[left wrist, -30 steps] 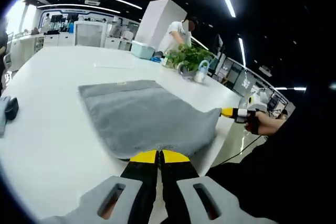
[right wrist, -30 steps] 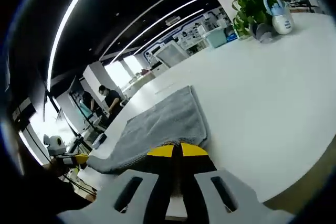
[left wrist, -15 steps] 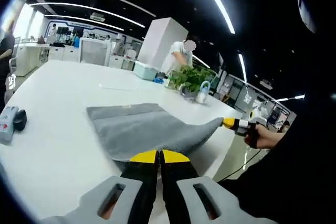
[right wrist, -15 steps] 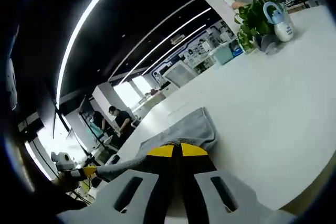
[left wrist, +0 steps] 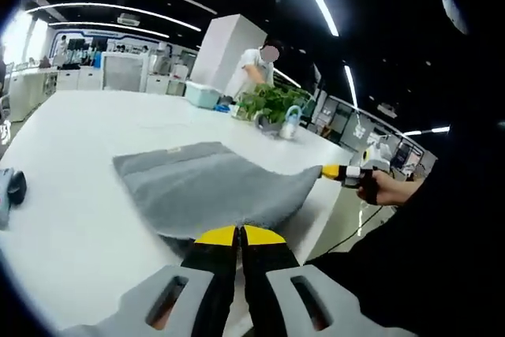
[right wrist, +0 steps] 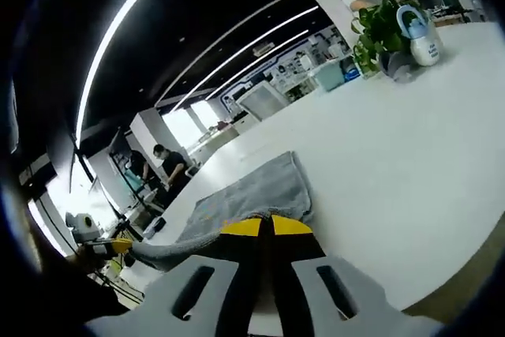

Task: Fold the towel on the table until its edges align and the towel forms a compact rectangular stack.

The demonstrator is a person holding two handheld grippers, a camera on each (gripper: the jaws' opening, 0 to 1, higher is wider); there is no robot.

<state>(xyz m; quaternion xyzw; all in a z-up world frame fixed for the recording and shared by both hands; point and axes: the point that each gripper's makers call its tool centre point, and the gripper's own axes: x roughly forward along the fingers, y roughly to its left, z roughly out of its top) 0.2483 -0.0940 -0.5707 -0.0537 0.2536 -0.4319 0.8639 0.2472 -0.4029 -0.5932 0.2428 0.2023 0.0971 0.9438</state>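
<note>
Left gripper view has my left gripper (left wrist: pixel 238 234) pinching one near corner of the grey towel (left wrist: pixel 205 187), whose soft, nubbly cloth stretches away over the smooth white table (left wrist: pixel 71 124). My right gripper (right wrist: pixel 264 226) clamps the other near corner, lifted slightly, with the far half lying flat.

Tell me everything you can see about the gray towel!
The towel is gray, soft and fuzzy-looking, with a small pale tag at its far edge. Its far part lies flat on the white table. Its near edge is lifted: the left tool pinches one corner shut, the right tool pinches the other, so it sags between them.
</note>
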